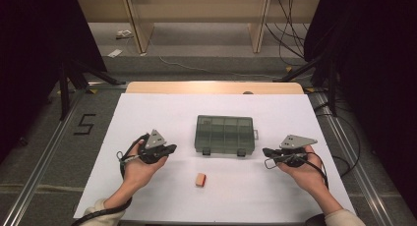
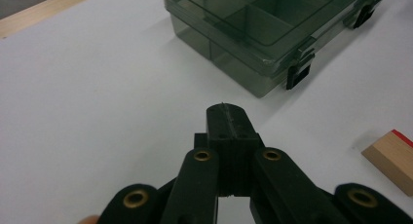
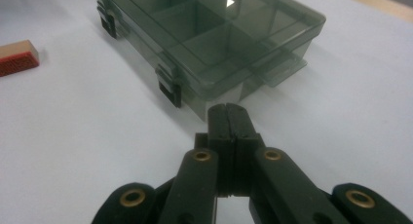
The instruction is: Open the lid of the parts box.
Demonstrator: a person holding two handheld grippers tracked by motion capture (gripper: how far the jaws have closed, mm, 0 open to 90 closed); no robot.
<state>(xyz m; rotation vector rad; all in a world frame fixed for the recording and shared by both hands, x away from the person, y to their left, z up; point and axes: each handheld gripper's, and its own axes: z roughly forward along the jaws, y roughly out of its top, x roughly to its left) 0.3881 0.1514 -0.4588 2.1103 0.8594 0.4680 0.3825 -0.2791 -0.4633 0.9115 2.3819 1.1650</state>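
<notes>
One "5" (image 1: 85, 124) marks the floor beside the table (image 1: 147, 113).

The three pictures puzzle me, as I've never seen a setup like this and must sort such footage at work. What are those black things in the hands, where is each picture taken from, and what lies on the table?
A person holds hand-operated tongs in each hand: the left tongs and the right tongs. Both are shut and hold nothing. The high view looks down from above the person's side of the white table. The other two pictures come from cameras riding on each pair of tongs, looking along the black jaws. On the table lie a closed, smoky clear compartment box with two black latches, and nearer the person a small wooden block with one red face.
</notes>
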